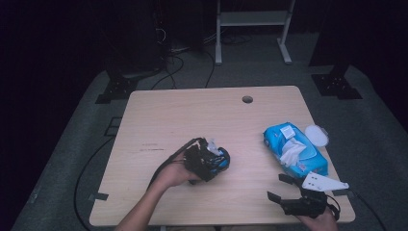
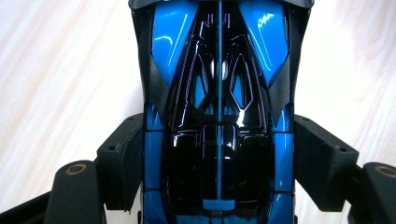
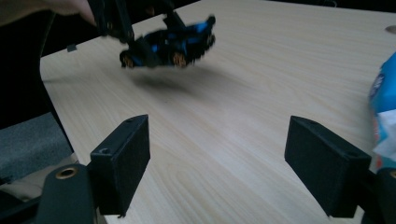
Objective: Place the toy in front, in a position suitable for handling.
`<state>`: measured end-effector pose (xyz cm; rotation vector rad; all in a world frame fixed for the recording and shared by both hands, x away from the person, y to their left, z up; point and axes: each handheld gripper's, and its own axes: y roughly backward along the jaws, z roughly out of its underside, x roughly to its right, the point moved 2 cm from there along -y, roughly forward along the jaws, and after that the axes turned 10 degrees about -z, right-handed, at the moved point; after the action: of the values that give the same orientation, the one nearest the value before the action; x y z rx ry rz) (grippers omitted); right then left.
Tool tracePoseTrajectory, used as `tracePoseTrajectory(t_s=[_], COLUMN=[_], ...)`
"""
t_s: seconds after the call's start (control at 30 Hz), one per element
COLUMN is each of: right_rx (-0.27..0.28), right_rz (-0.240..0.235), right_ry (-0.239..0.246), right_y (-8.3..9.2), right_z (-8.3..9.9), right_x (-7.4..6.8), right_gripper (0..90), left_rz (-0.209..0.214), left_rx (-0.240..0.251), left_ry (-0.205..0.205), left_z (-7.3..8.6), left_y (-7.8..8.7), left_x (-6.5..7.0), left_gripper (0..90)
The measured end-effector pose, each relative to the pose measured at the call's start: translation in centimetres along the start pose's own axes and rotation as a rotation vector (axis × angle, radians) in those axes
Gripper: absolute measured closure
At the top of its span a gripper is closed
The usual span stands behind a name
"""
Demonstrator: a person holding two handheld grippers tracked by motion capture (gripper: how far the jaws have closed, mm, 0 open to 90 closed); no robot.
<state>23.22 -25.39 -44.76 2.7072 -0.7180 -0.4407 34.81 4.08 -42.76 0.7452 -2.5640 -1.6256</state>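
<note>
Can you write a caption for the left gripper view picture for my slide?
A shiny blue and black toy car clamped between the left gripper pads above the pale wooden table.

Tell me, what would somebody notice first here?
Probably the shiny blue and black toy car, clamped between the left gripper and lifted above the pale wooden table, left of its middle. Next, the blue pack of wet wipes with a white wipe poking out, lying near the right edge by the open right gripper.
</note>
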Motion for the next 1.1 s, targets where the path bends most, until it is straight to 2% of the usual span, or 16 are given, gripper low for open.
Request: tracePoseTrajectory(t_s=[0.07,0.1,0.2,0.27,0.33,0.47,0.53,0.63,0.67,0.7,0.73,0.83,0.9,0.93,1.0,1.1], right_rx=[0.005,0.005,0.012,0.027,0.031,0.032,0.0,-0.03,-0.079,-0.079,-0.121,-0.156,-0.171,-0.196,-0.213,-0.23], right_rz=[0.03,0.03,0.066,0.129,0.15,0.258,0.305,0.322,0.352,0.352,0.356,0.353,0.357,0.361,0.354,0.354], right_ry=[0.01,0.01,0.008,0.011,0.014,0.032,0.029,0.04,0.097,0.097,0.133,0.113,0.106,0.076,0.063,0.053], right_y=[0.8,0.8,1.8,3.3,3.7,5.5,5.4,4.6,3.3,3.3,2.1,0.9,0.7,0.4,0.4,0.3], right_z=[-0.3,-0.3,-0.9,-1.7,-1.9,-2.8,-3.1,-3.2,-3.3,-3.3,-3.6,-3.8,-3.8,-3.6,-3.5,-3.5], right_x=[0.1,0.1,0.5,1.4,1.6,3.6,5.6,6.8,7.6,7.6,8.1,9.5,9.9,10.8,11.3,11.4], right_gripper=[21.6,21.6,21.6,21.7,22.0,23.3,24.1,25.4,28.1,28.1,29.2,30.6,30.8,32.6,37.2,42.5], left_rz=[0.036,0.036,0.069,0.08,0.085,0.113,0.119,0.122,0.128,0.132,0.145,0.157,0.161,0.155,0.139,0.105], left_rx=[0.002,0.002,-0.011,-0.018,-0.021,-0.033,-0.046,-0.044,-0.035,-0.032,-0.021,-0.007,0.025,0.043,0.076,0.121], left_ry=[-0.033,-0.033,-0.095,-0.128,-0.135,-0.177,-0.203,-0.208,-0.21,-0.208,-0.199,-0.191,-0.164,-0.156,-0.138,-0.098], left_z=[-1.0,-1.0,-2.0,-2.7,-2.9,-3.3,-3.3,-3.3,-3.3,-3.3,-3.3,-3.3,-3.1,-3.0,-2.6,-1.4], left_y=[-1.1,-1.1,-2.2,-3.0,-3.3,-4.3,-4.9,-5.1,-5.1,-5.2,-5.3,-5.2,-4.8,-4.4,-3.8,-2.8], left_x=[1.4,1.4,2.9,3.9,4.1,5.0,5.3,5.4,5.3,5.3,5.2,5.0,4.8,4.6,4.4,4.1], left_gripper=[26.0,26.0,26.0,26.0,26.0,26.0,25.9,25.9,25.8,25.8,25.8,25.5,22.6,16.1,12.0,10.8])
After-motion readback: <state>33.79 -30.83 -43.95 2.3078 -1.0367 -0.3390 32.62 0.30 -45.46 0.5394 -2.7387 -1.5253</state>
